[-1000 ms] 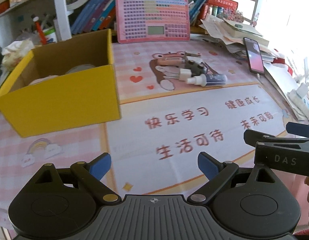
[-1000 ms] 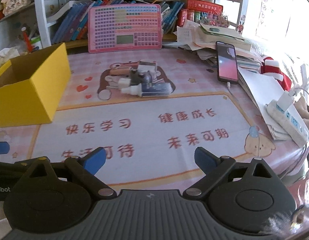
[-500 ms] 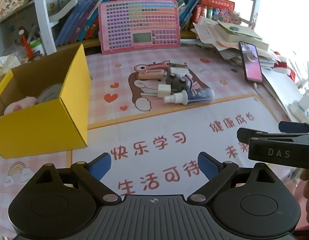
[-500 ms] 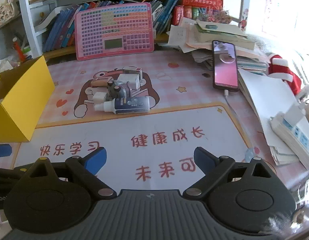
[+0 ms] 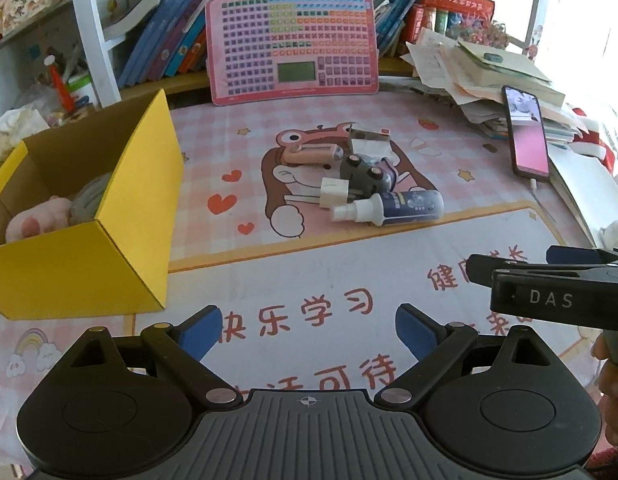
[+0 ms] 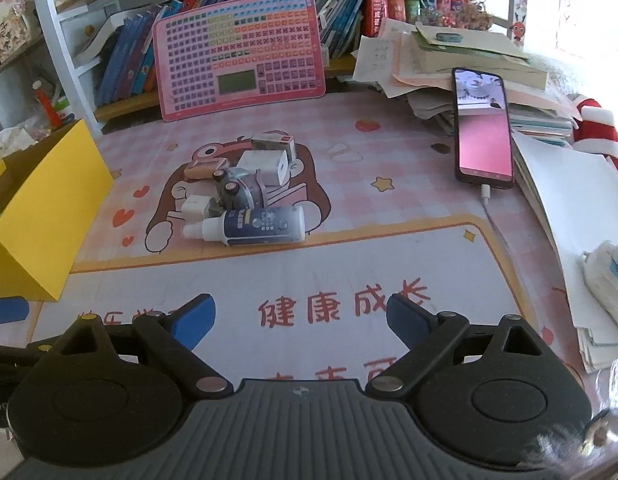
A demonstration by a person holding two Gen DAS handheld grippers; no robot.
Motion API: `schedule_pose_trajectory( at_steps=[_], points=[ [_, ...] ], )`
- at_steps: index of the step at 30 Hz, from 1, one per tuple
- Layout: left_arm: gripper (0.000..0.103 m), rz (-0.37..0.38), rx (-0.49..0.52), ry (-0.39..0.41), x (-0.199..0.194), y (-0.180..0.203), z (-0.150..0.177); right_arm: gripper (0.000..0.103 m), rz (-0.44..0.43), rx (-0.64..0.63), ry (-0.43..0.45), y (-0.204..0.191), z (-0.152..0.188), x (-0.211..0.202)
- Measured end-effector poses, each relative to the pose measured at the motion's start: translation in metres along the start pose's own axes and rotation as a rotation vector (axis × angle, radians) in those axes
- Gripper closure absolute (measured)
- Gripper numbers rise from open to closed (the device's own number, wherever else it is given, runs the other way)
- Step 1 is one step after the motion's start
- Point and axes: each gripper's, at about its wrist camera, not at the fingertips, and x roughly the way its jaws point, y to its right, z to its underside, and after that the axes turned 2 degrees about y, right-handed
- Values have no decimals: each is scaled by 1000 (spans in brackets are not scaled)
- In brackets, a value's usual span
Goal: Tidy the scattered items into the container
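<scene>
On the pink desk mat (image 5: pixel 213 152), left view: left gripper (image 5: pixel 309 330) gapes empty, yellow box (image 5: pixel 109 240) left, spray bottle (image 5: pixel 393 208) ahead. Right view: right gripper (image 6: pixel 299 322) spread wide, empty, facing the bottle pile (image 6: pixel 245 184).

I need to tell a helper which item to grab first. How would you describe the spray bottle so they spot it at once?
On the pink desk mat, find the cartoon bear's small heap of items. The spray bottle lies on its side at the heap's near edge: the only white bottle with a dark blue label.
</scene>
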Motion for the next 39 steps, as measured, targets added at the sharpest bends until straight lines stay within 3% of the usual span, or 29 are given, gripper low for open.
schedule_pose_trajectory(
  at_steps=[9,18,27,30,33,39],
  points=[
    [7,-19,-1,4,11,6,-12,12,-60,-53,29,1,-18,15],
    [7,-25,1,-16,24,9,-19,12,-116,-82,-35,3,-45,60],
    [7,-37,-5,-36,33,9,-23,12,-193,-259,-54,-11,-71,104],
    [7,-32,-5,-38,35,8,-24,13,-249,-272,-103,-9,-76,120],
    [7,-23,-8,-43,37,7,-25,21,-313,-200,-198,-3,-74,129],
    [7,-12,-46,-58,43,0,-26,23,-484,-84,-309,-9,-57,113]
  ],
)
